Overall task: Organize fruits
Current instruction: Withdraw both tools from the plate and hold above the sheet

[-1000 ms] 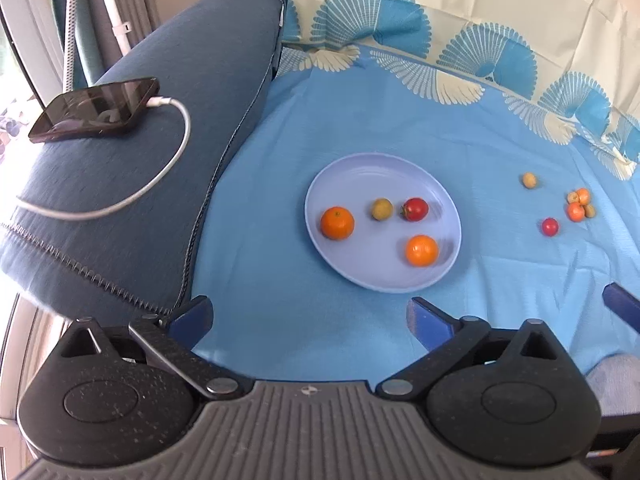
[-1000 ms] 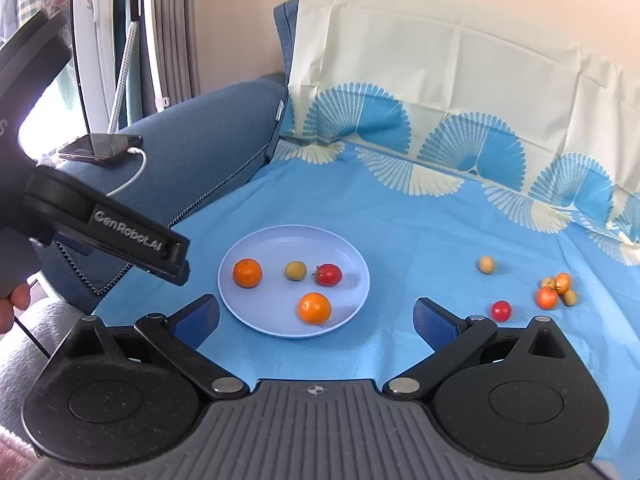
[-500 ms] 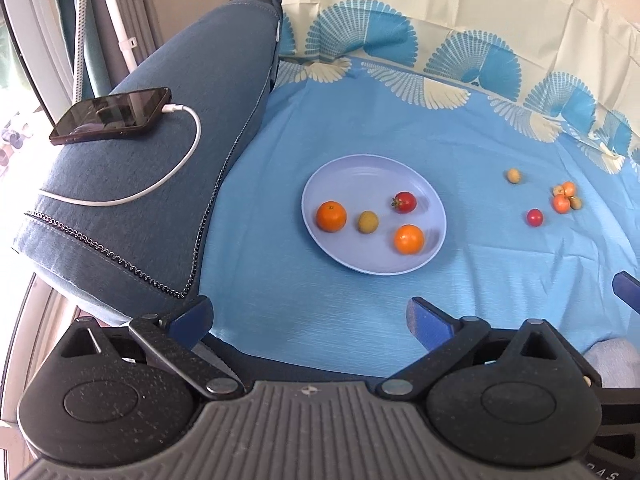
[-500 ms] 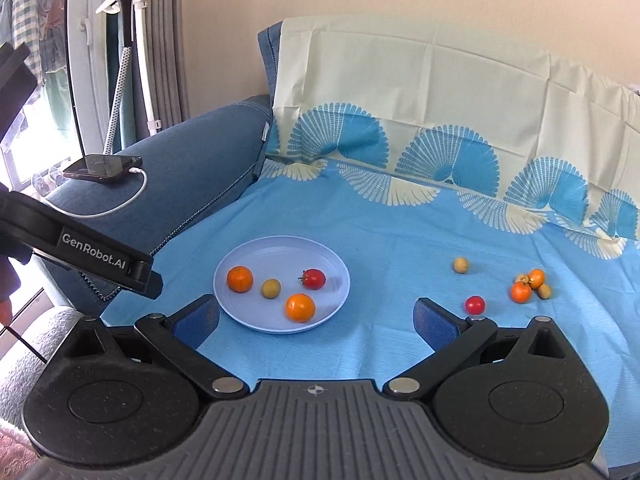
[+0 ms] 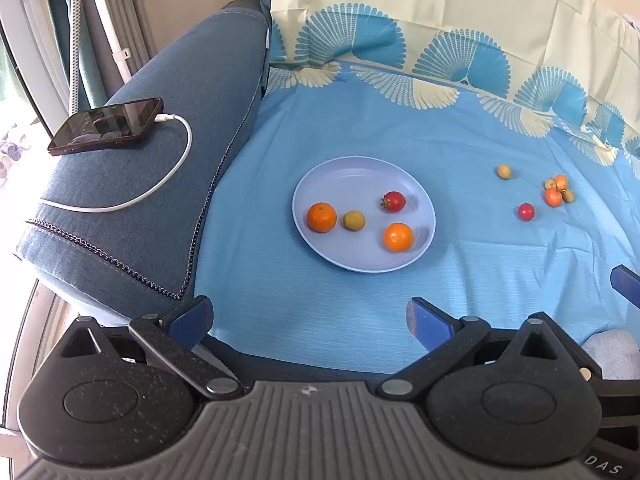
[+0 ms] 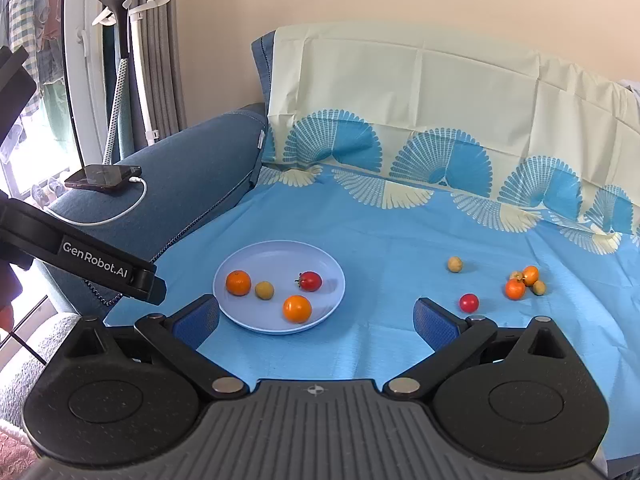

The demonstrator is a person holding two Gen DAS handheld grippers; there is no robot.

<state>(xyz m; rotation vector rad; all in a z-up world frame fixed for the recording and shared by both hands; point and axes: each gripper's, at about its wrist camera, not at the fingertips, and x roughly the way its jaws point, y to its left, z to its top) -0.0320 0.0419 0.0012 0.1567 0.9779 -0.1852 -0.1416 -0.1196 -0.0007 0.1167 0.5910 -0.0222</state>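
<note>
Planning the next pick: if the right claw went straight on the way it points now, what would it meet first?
Probably the blue cloth just right of the plate. The open right claw aims between the plate and the loose cherry tomato; depth is unclear, so the plate's near rim might be grazed.

1. The plate [image 5: 362, 176] sits at the centre of the left wrist frame, on the cloth [image 5: 360, 120].
2. Four fruits lie on the plate: a mandarin [image 5: 321, 217] at left, a longan [image 5: 354, 220] just right of it, a tomato [image 5: 393, 201] upper right, a second mandarin [image 5: 398, 237] lower right.
3. Right of the plate, well apart, a lone longan [image 5: 504, 171] lies on the cloth.
4. Below and right of it lies a lone tomato [image 5: 526, 211].
5. Further right a cluster of small fruits [image 5: 557, 192] lie touching.
6. At upper left, the phone [image 5: 106, 126] rests on the sofa arm [image 5: 160, 168], its cable [image 5: 160, 184] looping toward the lower left.
</note>
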